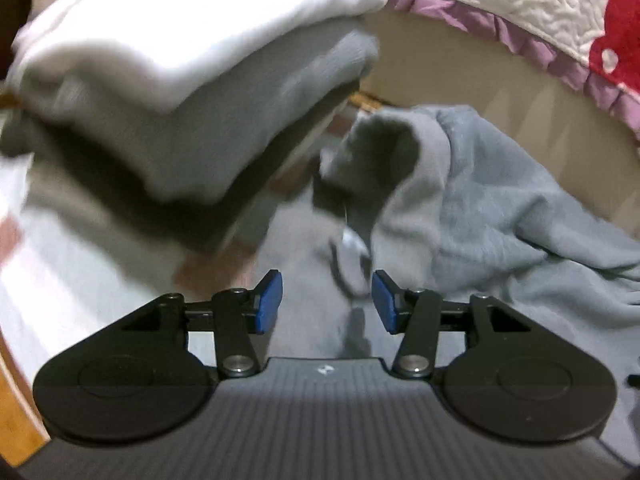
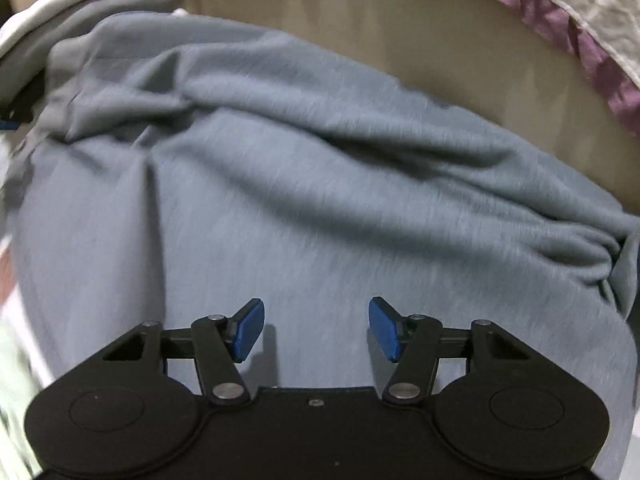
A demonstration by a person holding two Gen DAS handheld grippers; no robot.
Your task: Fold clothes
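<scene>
Grey-blue sweatshirt [image 2: 304, 184] is lying rumpled and unfolded under both my tools; a folded stack, white garment [image 1: 192, 20] over grey, is sitting just left. Left gripper [image 1: 326, 304] and right gripper [image 2: 316, 330] are hovering with jaws apart, holding nothing. I'm judging the stack done, this piece left.

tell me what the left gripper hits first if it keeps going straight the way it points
Probably the raised grey sleeve cuff of the blue-grey garment, standing just ahead of the open left gripper. Blur makes depth unclear; the folded clothes stack sits off to the left.
</scene>
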